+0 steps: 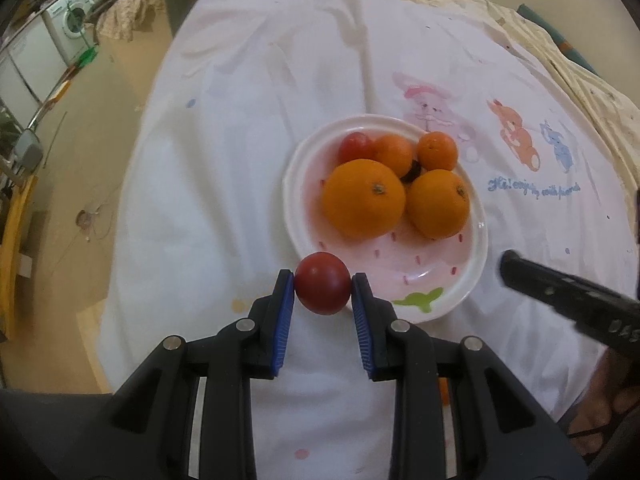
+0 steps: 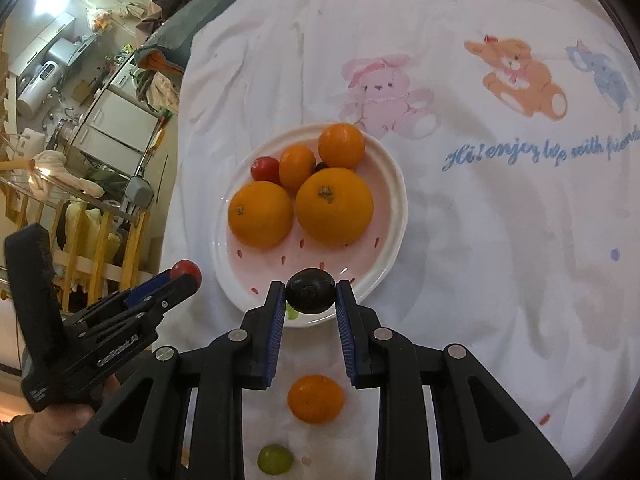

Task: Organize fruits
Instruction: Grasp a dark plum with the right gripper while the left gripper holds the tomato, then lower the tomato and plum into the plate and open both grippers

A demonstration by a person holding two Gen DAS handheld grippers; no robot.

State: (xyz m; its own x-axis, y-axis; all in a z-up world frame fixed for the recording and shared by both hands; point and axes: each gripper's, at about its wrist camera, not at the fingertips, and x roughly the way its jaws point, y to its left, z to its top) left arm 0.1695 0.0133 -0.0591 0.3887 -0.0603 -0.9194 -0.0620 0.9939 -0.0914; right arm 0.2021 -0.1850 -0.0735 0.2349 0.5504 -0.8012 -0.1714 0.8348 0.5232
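Now the left tongs (image 1: pixel 323 289) squeeze a red tomato (image 1: pixel 322 289) at the plate's (image 1: pixel 460 292) seven o'clock edge. The right tongs (image 2: pixel 310 293) squeeze a dark grape (image 2: pixel 311 291) over its six o'clock rim.

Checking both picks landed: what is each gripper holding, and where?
Left gripper: red tomato, pinched at its sides. Right gripper: dark grape, likewise.
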